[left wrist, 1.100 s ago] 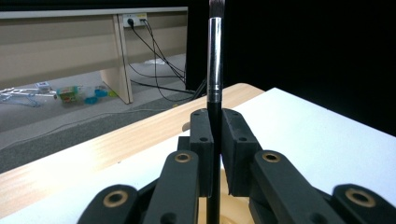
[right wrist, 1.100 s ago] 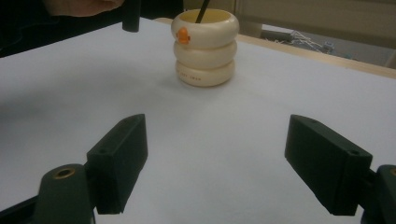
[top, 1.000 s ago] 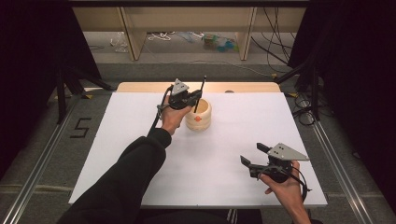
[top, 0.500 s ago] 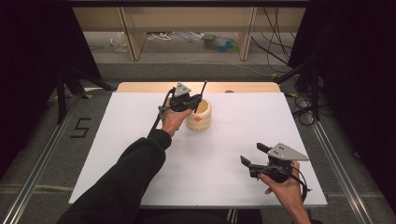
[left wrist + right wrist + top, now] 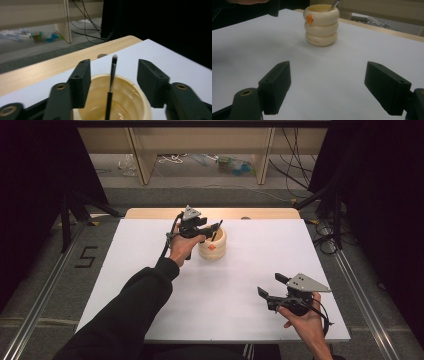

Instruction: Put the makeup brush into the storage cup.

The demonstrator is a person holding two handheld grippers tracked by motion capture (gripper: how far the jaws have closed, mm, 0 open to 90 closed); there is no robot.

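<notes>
White sheet over a wooden bench, dark curtains at both sides, cables and shelving on the floor beyond.

High view: cream ringed holder (image 5: 213, 245) near the far edge, left of centre, a thin brush (image 5: 218, 229) standing in it. Left claw (image 5: 210, 227) held just above the holder's rim, jaws apart. Right claw (image 5: 270, 286) near the front right corner, well apart from the holder, jaws wide and empty.

Left gripper view: brush (image 5: 111, 77) upright between the spread jaws, touching neither; bristle tip above them, handle down inside the holder (image 5: 125, 100).

Right gripper view: holder (image 5: 321, 25) standing beyond open jaws, orange mark on its upper ring.

Likely step: gripping the brush. Best centred on the handle, closed gently, lifted straight up to avoid tipping the holder.
</notes>
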